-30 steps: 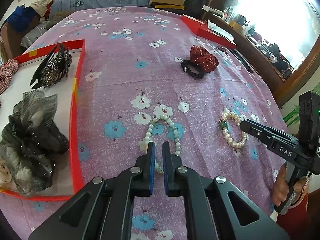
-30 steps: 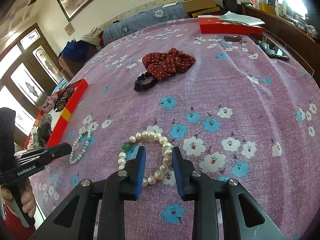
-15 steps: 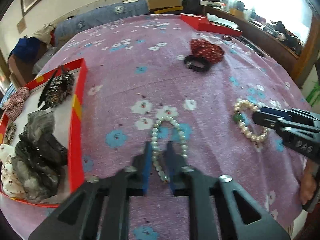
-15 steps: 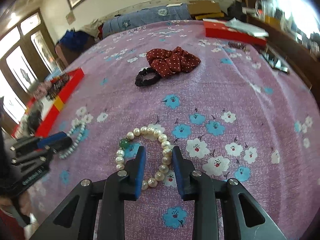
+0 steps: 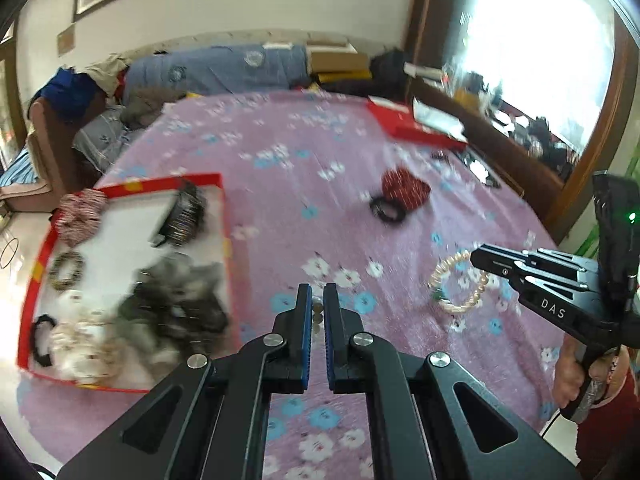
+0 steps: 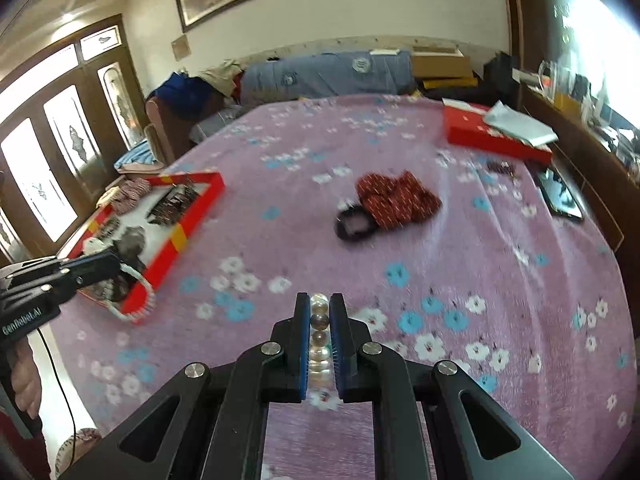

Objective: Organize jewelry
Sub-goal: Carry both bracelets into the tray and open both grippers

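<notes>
My left claw (image 5: 317, 304) is a matte black plastic frame with triangular cut-outs, round silver screws at the pivots and ribbed blue rubber pads (image 5: 307, 332) lining its fingers. My right claw (image 6: 320, 320) is built the same; seen from the left camera its black flank reads "DAS" in white, with a small green light above it. The left one's side reads "GenRobot.AI", and a thin black cable (image 6: 68, 408) hangs below it. I wear red.

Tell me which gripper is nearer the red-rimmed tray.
Left. The left gripper, shut on a pale bead bracelet, hangs at the red-rimmed tray near its corner. The right gripper, shut on a pearl bracelet, is well off to the other side over the floral cloth.
</notes>
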`<act>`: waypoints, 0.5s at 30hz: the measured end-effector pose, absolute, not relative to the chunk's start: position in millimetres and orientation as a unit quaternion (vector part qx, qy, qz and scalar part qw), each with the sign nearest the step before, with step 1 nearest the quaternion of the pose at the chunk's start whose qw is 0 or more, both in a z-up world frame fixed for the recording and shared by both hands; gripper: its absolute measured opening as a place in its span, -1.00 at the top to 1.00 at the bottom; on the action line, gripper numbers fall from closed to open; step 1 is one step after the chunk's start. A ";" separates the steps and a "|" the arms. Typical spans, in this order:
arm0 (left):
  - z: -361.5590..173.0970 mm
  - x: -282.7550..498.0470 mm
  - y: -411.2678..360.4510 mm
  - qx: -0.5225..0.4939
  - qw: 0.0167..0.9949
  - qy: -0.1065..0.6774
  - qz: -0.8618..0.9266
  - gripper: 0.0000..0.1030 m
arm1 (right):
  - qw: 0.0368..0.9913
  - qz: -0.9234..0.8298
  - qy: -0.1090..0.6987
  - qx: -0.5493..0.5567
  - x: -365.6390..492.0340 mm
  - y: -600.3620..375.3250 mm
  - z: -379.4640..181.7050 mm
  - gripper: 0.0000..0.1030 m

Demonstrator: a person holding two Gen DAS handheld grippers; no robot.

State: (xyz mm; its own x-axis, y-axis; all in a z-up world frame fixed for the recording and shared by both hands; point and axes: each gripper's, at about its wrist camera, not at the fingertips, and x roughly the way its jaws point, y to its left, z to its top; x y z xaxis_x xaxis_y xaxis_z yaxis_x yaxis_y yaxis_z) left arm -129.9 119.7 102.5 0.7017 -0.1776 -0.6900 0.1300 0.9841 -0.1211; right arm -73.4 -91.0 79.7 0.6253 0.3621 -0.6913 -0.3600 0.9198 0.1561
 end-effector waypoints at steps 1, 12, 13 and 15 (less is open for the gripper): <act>107.7 -133.7 125.8 -0.035 0.924 0.372 -0.080 0.90 | 0.901 0.204 0.382 0.000 -74.0 -87.0 83.5 0.79; 151.3 -159.4 219.7 -0.046 0.937 0.347 -0.008 0.90 | 0.899 0.254 0.358 -0.011 -81.7 -38.8 123.9 0.79; 153.0 -159.8 227.9 -0.042 0.937 0.347 0.004 0.90 | 0.898 0.260 0.355 -0.014 -81.9 -31.4 127.2 0.79; 155.6 -158.7 247.5 -0.036 0.937 0.346 0.028 0.90 | 0.897 0.267 0.351 -0.020 -82.9 -19.3 131.7 0.79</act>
State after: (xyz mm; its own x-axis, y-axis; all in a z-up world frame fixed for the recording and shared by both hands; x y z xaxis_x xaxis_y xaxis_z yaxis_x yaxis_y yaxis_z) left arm -158.7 247.5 155.6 0.7583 0.0278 -0.6513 -0.0777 0.9958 -0.0480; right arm -82.9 -19.3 131.7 0.6112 0.4648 -0.6406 -0.4923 0.8570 0.1521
